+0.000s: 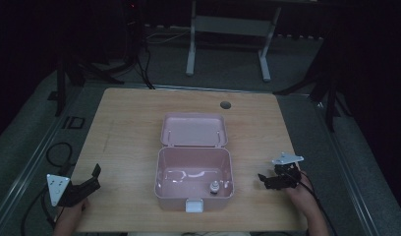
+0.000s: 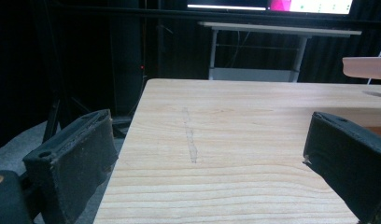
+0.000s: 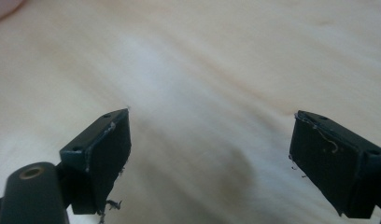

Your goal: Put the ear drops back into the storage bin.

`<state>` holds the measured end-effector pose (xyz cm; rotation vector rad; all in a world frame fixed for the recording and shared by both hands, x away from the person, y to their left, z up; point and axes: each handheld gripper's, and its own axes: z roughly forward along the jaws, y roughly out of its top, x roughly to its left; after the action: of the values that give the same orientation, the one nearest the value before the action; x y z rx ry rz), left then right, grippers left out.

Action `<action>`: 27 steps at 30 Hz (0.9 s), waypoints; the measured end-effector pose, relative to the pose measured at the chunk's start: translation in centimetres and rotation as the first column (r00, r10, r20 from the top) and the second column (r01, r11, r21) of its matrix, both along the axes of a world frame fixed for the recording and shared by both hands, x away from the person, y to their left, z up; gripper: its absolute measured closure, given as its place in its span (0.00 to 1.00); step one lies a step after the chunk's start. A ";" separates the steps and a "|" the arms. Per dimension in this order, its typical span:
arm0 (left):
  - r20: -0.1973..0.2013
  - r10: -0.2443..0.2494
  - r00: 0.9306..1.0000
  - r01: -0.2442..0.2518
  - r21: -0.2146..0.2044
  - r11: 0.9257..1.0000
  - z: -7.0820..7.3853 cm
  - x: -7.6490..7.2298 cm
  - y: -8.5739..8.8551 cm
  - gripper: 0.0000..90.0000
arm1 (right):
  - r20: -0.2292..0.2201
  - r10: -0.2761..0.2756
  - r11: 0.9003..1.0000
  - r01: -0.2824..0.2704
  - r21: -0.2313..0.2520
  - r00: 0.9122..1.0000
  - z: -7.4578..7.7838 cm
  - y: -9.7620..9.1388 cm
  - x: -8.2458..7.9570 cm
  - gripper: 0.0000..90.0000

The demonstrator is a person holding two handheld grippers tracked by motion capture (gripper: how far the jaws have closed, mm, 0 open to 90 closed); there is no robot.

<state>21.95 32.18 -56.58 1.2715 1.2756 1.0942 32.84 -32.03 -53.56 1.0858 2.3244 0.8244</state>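
Dim room; the far background beyond the wooden table (image 1: 129, 128) is nearly black, with only a pale desk frame (image 1: 228, 34) and some floor cables legible.

A pink box (image 1: 193, 183) sits mid-table with its lid (image 1: 193, 130) swung open and lying flat behind it. A white latch (image 1: 194, 205) hangs at its near wall. Inside, near the right front corner, stands a small pale object (image 1: 214, 187) — too small and dim to identify. Glare on the box floor hides any finer detail.

The left gripper (image 1: 88, 183) rests at the table's near-left edge, well apart from the box, its grey plate overhanging the edge. In the left gripper view its jaws stand wide apart with bare wood between them; the right jaw is cut off by the frame, and a sliver of the pink lid (image 2: 366, 67) pokes in at the upper right.

The right gripper (image 1: 267, 180) lies to the right of the box, pointing toward it but not touching; the hand (image 1: 301, 191) behind it is partly cut off at the bottom. The right gripper view is blurred — jaws spread wide over plain wood, nothing between them, a pink smear in the top-left corner.

A round cable hole (image 1: 225, 104) marks the far side.
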 end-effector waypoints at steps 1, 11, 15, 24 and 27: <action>0.000 0.000 1.000 0.000 0.000 1.000 0.0 0.0 0.0 0.03 | 0.018 -0.026 1.000 0.026 0.015 1.000 -0.1 -0.1 0.0 0.14; 0.000 0.001 1.000 -0.001 -0.001 1.000 0.0 0.0 0.0 0.03 | 0.158 -0.269 0.962 0.258 0.085 0.950 -0.9 -1.0 -0.2 0.13; 0.000 0.001 1.000 -0.001 0.000 1.000 0.0 0.0 0.0 0.03 | 0.198 -0.319 0.946 0.299 0.125 0.927 -1.1 -1.3 -0.4 0.13; 0.000 0.001 1.000 -0.001 -0.001 1.000 0.0 0.0 0.0 0.03 | 0.273 -0.395 0.914 0.346 0.210 0.877 -1.2 -1.8 -0.8 0.13; 0.000 0.000 1.000 0.000 -0.002 1.000 0.0 0.0 0.0 0.03 | 0.297 -0.406 0.905 0.335 0.260 0.864 -1.1 -2.1 -0.7 0.13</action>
<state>21.95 32.20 -56.58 1.2701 1.2765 1.0931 32.11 -34.10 -54.62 1.3026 1.6949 1.0143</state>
